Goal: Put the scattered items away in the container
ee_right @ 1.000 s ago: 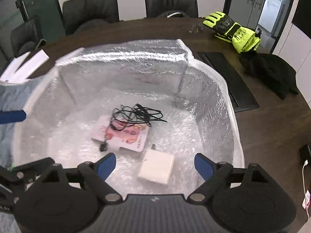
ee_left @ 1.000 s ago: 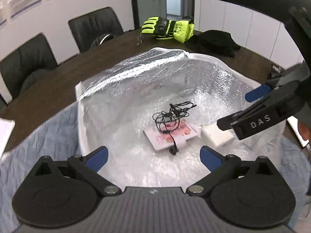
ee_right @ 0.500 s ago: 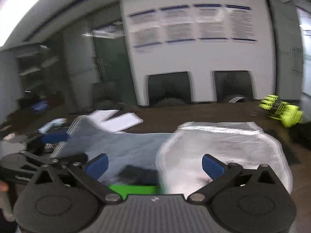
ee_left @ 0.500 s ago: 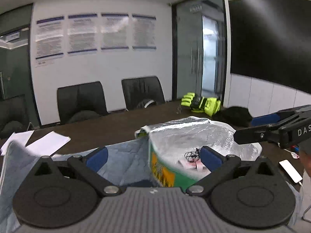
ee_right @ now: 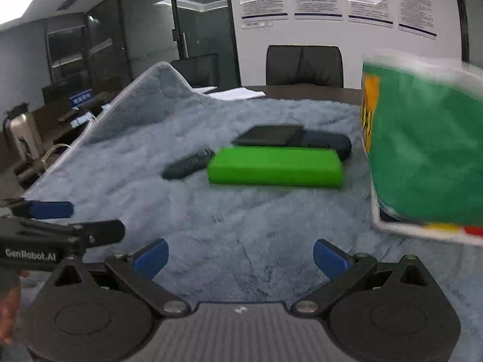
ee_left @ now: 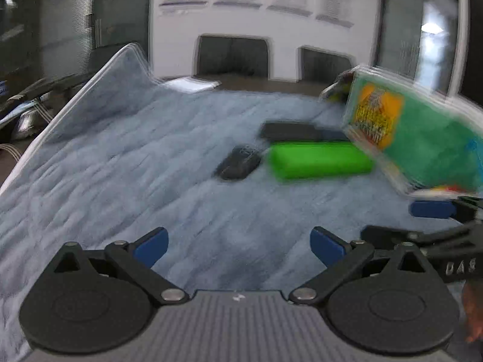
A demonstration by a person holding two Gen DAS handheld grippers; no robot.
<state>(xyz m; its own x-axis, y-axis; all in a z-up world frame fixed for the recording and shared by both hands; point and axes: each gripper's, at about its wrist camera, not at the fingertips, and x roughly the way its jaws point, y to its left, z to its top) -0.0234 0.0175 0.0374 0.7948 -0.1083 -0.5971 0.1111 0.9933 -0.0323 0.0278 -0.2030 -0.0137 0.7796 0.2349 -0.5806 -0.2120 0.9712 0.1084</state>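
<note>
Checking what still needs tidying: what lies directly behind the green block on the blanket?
Behind the green block lie a flat black slab and a dark rounded case. Their near edges are hidden by the block.

Even indoor light, fisheye-bent edges, left view motion-blurred — right view sharper

Bright green box (ee_right: 276, 166); black remote (ee_right: 188, 163); grey-blue blanket (ee_right: 126, 163); green container (ee_right: 425, 154) printed in orange and yellow.
</note>
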